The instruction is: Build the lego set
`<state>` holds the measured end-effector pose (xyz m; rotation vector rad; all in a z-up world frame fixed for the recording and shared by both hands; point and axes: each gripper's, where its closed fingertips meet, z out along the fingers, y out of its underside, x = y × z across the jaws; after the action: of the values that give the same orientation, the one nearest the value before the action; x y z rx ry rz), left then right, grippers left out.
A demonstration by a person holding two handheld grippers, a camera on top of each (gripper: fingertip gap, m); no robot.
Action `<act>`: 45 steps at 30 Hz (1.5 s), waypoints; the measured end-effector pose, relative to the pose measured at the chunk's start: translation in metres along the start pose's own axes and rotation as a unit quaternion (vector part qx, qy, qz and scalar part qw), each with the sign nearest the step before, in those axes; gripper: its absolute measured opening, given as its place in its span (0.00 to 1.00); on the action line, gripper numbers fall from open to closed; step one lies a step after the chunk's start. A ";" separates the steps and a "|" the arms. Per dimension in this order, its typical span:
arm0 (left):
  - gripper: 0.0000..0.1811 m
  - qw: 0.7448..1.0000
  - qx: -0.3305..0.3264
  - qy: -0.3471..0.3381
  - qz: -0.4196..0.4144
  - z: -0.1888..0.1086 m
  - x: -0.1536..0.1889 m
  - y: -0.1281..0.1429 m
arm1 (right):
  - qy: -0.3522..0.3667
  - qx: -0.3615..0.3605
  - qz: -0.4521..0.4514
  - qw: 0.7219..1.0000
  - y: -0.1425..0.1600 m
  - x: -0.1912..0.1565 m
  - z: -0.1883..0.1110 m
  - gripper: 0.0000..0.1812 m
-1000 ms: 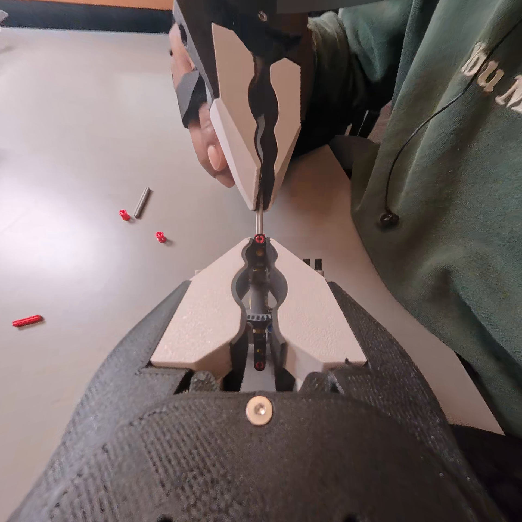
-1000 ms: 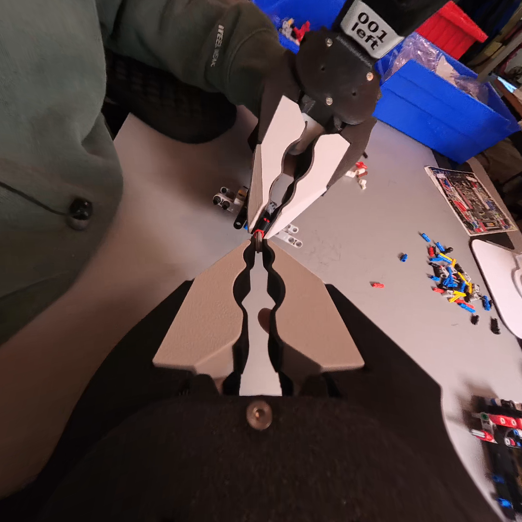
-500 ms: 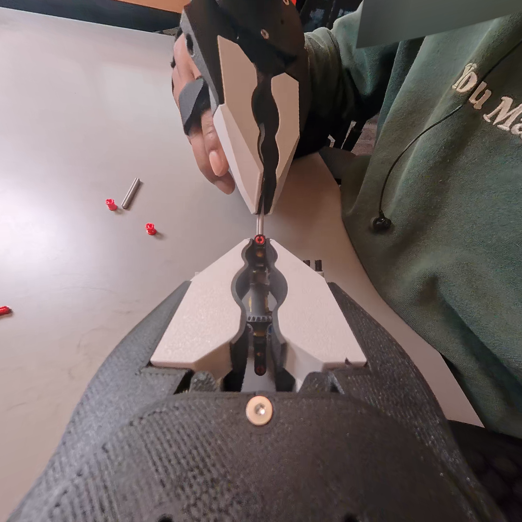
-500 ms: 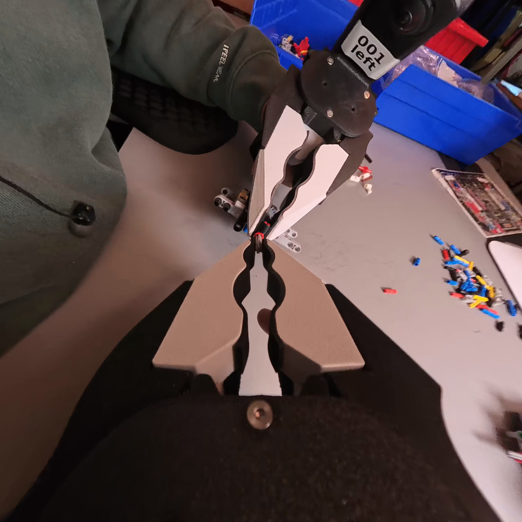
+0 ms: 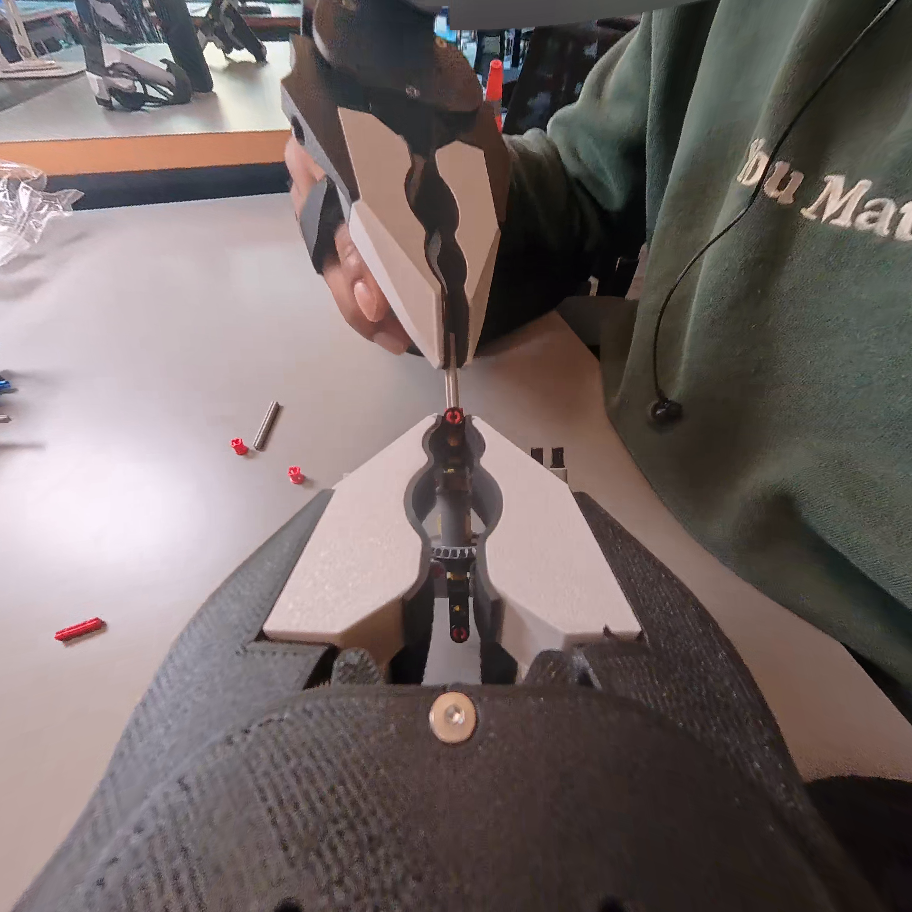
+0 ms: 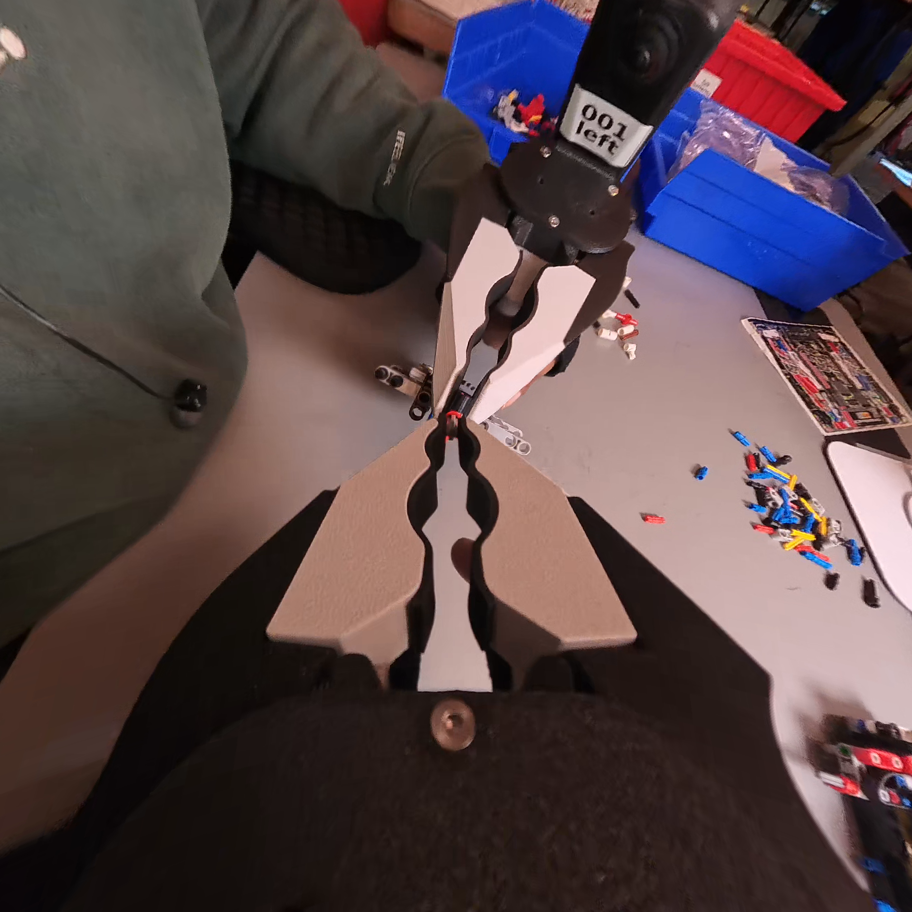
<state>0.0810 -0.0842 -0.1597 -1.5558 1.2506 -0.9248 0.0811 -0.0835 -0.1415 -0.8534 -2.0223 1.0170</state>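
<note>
In the left wrist view my left gripper (image 5: 452,419) is shut on a black lego assembly (image 5: 454,523) with a gear and a red bush (image 5: 452,417) at its front end. My right gripper (image 5: 451,364) comes from above, tip to tip with it, shut on a thin grey axle (image 5: 450,390) whose end meets the red bush. In the right wrist view my right gripper (image 6: 448,430) is shut at its tips, and the left gripper (image 6: 451,410) holds the black assembly (image 6: 466,390) just beyond. Both are held above the table.
On the table to the left lie two red bushes (image 5: 238,445), a spare grey axle (image 5: 266,432) and a red pin (image 5: 79,629). To the right are a pile of small pieces (image 6: 794,513), a booklet (image 6: 824,380), blue bins (image 6: 760,222) and a partly built model (image 6: 868,779). The person's green sweatshirt (image 5: 765,296) is close. The tips of both grippers are at nearly the same place. Both grippers' tips are roughly 20 cm from the red pin (image 5: 79,629).
Both grippers have tilted upward together, so more of the room behind shows. They stay tip to tip, with the axle still at the red bush.
</note>
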 end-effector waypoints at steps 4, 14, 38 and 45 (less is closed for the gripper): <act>0.03 1.000 -0.011 -0.006 -0.001 0.001 -0.001 0.003 | -0.001 -0.009 -0.007 1.000 0.003 0.000 0.001 0.02; 0.03 1.000 -0.005 -0.028 -0.001 0.000 -0.006 0.006 | 0.012 -0.008 0.003 1.000 0.006 0.002 0.004 0.02; 0.51 0.970 -0.199 -0.129 -0.051 -0.022 -0.028 0.080 | 0.026 -0.029 0.034 0.999 0.048 0.008 0.018 0.02; 0.50 0.969 -0.200 -0.126 -0.076 -0.024 -0.029 0.084 | 0.049 -0.089 -0.044 0.994 0.075 0.004 0.031 0.02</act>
<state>0.0279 -0.0666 -0.2325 -2.0399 1.1939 -0.5602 0.0716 -0.0570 -0.2176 -0.8801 -2.0695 0.7411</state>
